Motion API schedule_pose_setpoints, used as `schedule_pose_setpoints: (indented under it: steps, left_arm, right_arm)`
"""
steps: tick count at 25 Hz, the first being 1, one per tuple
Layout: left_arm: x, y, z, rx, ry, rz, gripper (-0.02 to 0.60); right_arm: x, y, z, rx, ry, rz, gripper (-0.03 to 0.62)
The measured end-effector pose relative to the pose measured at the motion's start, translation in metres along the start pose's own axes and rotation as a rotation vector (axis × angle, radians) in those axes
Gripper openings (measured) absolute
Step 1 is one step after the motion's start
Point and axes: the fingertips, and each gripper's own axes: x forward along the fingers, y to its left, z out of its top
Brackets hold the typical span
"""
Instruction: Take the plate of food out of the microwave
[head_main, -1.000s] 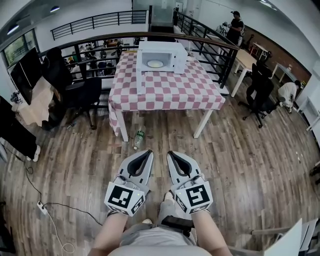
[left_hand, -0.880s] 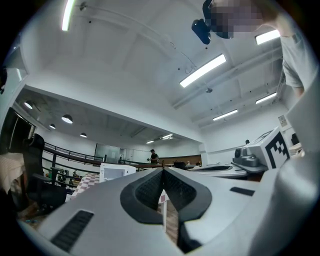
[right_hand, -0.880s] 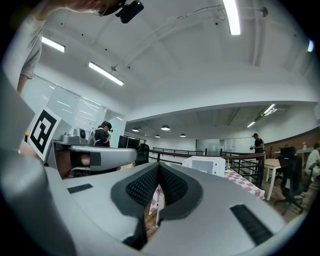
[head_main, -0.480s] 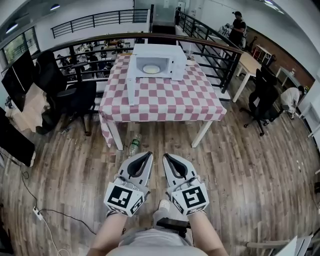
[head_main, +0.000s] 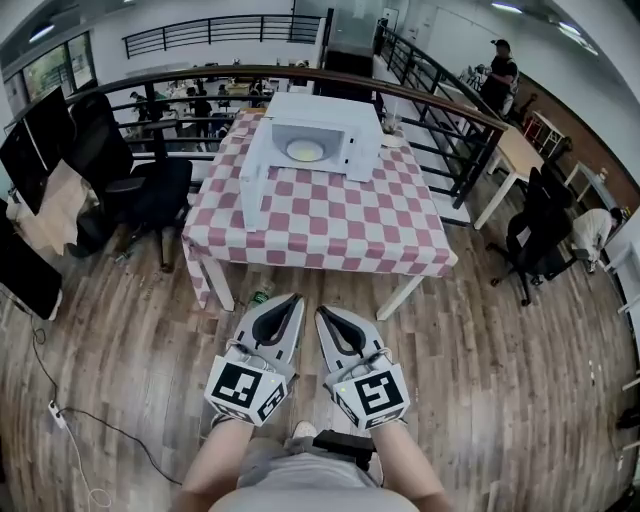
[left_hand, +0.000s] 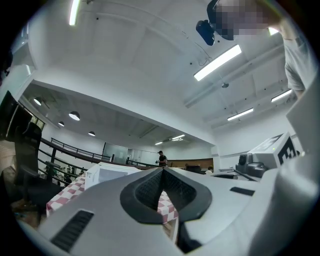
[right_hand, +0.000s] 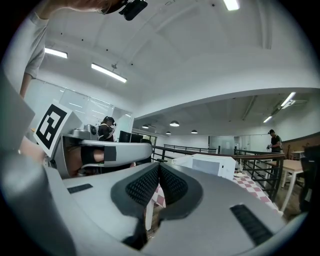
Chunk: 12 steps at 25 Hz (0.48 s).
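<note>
A white microwave (head_main: 318, 133) stands at the far end of a table with a red-and-white checked cloth (head_main: 320, 220). Its door (head_main: 254, 182) hangs open to the left, and a plate of pale food (head_main: 305, 151) lies inside. My left gripper (head_main: 294, 300) and right gripper (head_main: 322, 314) are side by side over the wooden floor, short of the table's near edge, both shut and empty. In the left gripper view the microwave (left_hand: 102, 174) shows beyond the shut left gripper (left_hand: 162, 170). In the right gripper view the microwave (right_hand: 207, 164) stands past the shut right gripper (right_hand: 159, 165).
A plastic bottle (head_main: 259, 295) lies on the floor under the table's near edge. A black office chair (head_main: 135, 185) stands left of the table, another (head_main: 545, 245) to the right. A railing (head_main: 440, 110) runs behind the table. A person (head_main: 497, 75) stands far back right.
The table and microwave have come closer and larger in the head view. Both grippers stay shut and side by side as they advance over the floor towards the table.
</note>
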Motion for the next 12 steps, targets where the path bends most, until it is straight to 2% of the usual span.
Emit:
schedule_pose_setpoints:
  steps: [5, 12]
  left_arm:
    - [0.030, 0.009, -0.010, -0.008, 0.008, 0.026, 0.002]
    - [0.065, 0.029, -0.025, -0.015, 0.031, 0.030, 0.002]
  right_arm:
    - [0.016, -0.025, -0.005, -0.007, -0.004, 0.026, 0.026]
    - [0.042, -0.058, -0.019, 0.011, 0.005, 0.020, 0.026]
